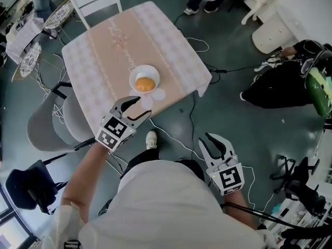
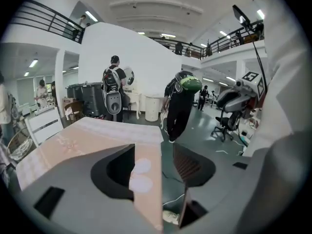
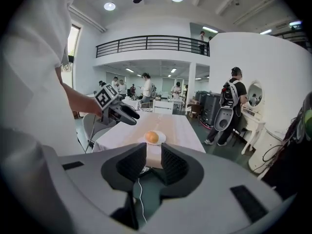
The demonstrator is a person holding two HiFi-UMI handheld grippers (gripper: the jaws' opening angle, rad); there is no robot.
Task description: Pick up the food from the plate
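Orange and rounded, the food (image 1: 145,83) looks light, smooth and probably soft, so a gentle pinch across its middle seems best. It sits on a white plate (image 1: 136,72) near the tabletop's (image 1: 171,51) near edge. The left gripper (image 1: 141,107) hovers at that edge, jaws apart and empty. The right gripper (image 1: 212,141) hangs well off the tabletop, also parted and empty. A pale cloth (image 1: 104,45) may slide, and cables (image 1: 199,44) cross the dark floor (image 1: 233,113).

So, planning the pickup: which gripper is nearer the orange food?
Left. The left gripper is at the table edge, just short of the food; the right gripper hangs over the floor.
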